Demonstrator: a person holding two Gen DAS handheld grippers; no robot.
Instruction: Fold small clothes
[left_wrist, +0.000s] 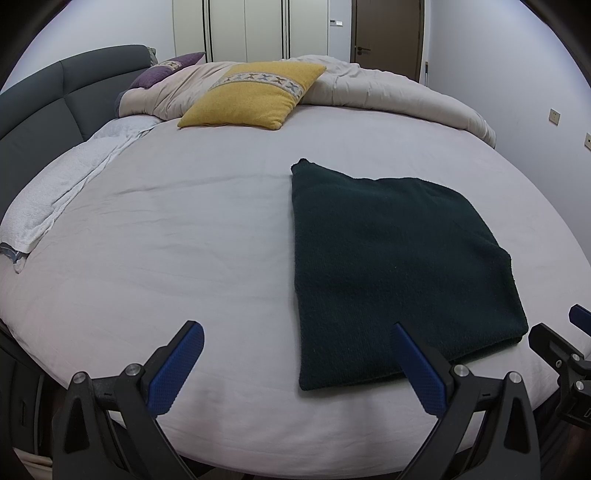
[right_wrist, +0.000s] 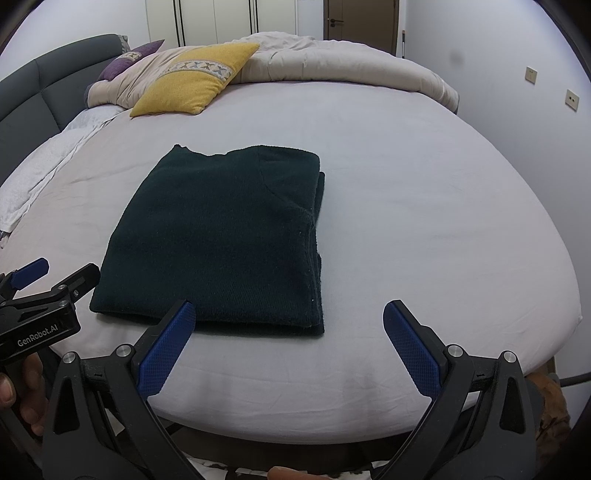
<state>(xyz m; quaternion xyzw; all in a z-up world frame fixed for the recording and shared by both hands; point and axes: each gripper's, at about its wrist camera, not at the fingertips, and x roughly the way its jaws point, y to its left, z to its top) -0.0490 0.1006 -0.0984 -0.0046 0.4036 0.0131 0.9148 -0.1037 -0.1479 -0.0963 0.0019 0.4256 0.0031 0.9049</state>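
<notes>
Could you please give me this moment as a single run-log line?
garment: dark green sweater folded flat on bed sheet | left gripper: open, empty | right gripper: open, empty | contact: none

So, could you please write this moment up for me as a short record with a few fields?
setting: bed with a pale sheet, in a bedroom
garment: dark green sweater, folded into a flat rectangle, lying on the sheet
left gripper: open, holding nothing, near edge of the bed, just left of the sweater
right gripper: open, holding nothing, at the sweater's near right corner
far side: yellow cushion, purple cushion, bunched beige duvet
left edge: white towel
</notes>
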